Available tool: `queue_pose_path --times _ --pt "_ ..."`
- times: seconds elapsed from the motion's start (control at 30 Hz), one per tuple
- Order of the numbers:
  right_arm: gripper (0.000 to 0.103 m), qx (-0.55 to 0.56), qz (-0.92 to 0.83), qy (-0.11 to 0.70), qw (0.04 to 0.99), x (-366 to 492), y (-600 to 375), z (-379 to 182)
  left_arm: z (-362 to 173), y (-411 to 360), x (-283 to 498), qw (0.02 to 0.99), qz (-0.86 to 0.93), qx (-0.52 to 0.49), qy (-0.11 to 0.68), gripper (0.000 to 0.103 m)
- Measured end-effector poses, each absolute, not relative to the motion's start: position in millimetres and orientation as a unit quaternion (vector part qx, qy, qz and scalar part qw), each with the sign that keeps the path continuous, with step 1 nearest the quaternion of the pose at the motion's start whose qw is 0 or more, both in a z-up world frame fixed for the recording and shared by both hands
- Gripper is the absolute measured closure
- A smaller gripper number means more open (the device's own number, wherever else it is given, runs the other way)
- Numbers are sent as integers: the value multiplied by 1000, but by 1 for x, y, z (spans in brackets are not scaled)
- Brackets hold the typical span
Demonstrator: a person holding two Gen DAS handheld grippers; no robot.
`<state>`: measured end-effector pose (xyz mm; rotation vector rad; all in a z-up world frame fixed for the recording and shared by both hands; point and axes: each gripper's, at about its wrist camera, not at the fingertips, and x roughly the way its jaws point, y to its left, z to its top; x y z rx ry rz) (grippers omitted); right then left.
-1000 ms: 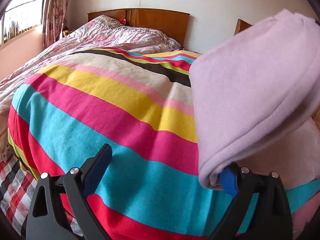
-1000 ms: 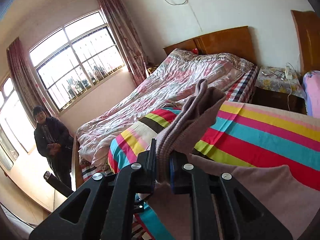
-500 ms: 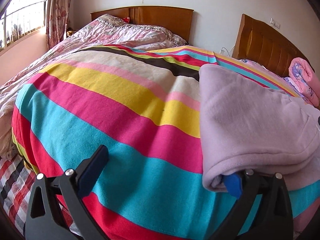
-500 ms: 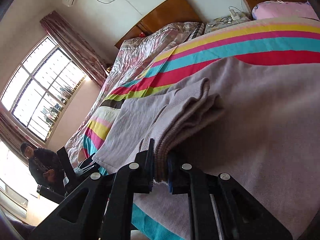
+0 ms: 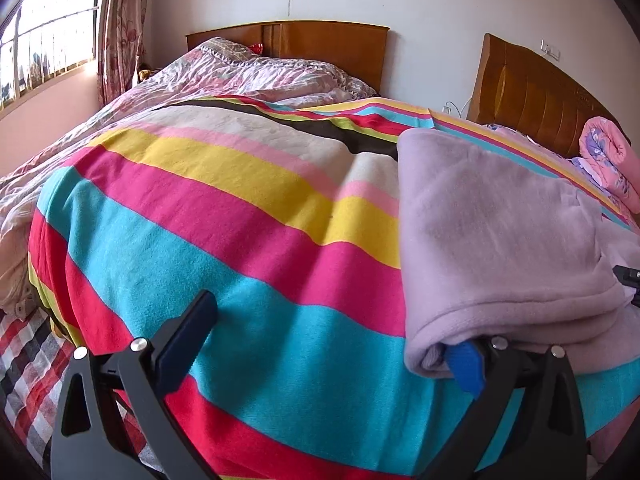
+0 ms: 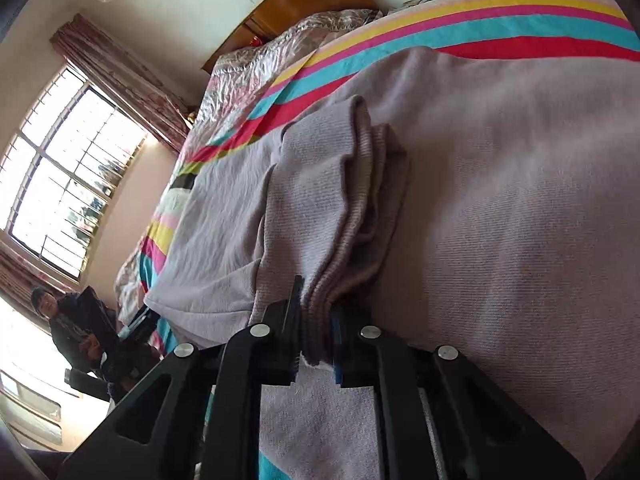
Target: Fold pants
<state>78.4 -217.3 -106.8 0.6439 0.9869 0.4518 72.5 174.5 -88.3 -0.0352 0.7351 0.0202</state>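
2 views differ: left fingers [image 5: 466, 368] spread beside pants [image 5: 496, 232]; right fingers [image 6: 298, 312] pinch their ribbed hem.

Pale lilac fleece pants [image 5: 492, 232], soft and fuzzy, lying folded over in layers on the striped blanket [image 5: 224, 240]. Rounded fold edge at the blanket's near edge, flat body reaching back toward its far stripes. Seen from the right wrist, greyer [image 6: 500, 200], with a ribbed, bunched cuff [image 6: 352, 208] resting atop the flat layers, wrinkled toward the blanket's window side.
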Motion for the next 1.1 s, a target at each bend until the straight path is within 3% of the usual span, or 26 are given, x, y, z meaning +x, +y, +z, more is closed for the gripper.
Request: queue_pose_path --times 0.17,0.23,0.4,0.53,0.67,0.73,0.93,1.1 --pt "72 199 168 458 850 60 -215 -78 -67 164 45 933 1 93 348 1" --pt "55 145 134 442 875 56 -218 -63 -50 166 31 935 21 120 334 1" --pt "36 30 161 383 909 76 -204 -29 31 153 50 954 -46 38 293 1" --pt "35 -54 228 375 897 118 -160 -31 37 79 133 931 -144 38 332 1" --pt "35 -95 246 413 872 147 -140 -56 -18 37 210 887 -185 17 423 2" --pt "33 -99 233 443 860 154 -147 -78 -55 40 230 876 -138 40 461 7" --pt "33 -63 260 427 864 151 -161 -75 -71 43 227 887 -117 78 440 4" --pt "32 -28 273 397 876 158 -193 -37 -25 30 206 910 -138 97 377 4"
